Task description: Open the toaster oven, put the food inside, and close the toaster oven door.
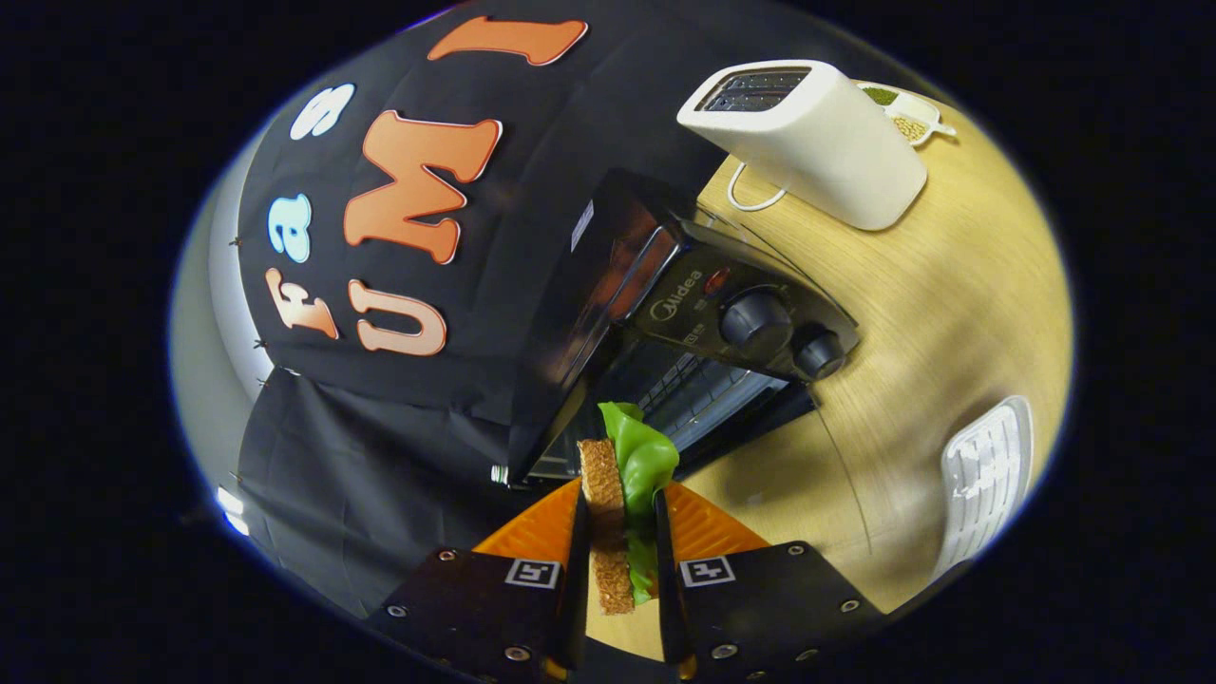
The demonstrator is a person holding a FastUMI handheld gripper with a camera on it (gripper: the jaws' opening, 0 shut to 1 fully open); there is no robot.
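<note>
Between the fingers of my hand-held gripper [617, 532] sits the sandwich [619, 503], a slice of brown bread with a leaf of green lettuce beside it. Both fingers press on it from either side, so my grip is narrow and closed around the food. The sandwich stands on edge, its upper end sticking out past my fingertips.

Just beyond the sandwich is the toaster oven [665, 332], black and glossy, resting on the wooden tabletop [950, 313]. Its front faces me and its cavity looks open, with a wire rack [698, 394] visible inside; I cannot make out the door itself clearly. Two round dark knobs [755, 321] sit on the oven's control panel, one beside the other.

Past the toaster oven, farther along the tabletop, stands a white slot toaster [817, 138] with its cord [750, 195] looping on the wood beside it. Behind that toaster lies a small white divided dish [907, 112] holding something green and something tan. Well apart from the oven, to the side with the knobs, a white ribbed object [988, 475] lies on the tabletop.
</note>
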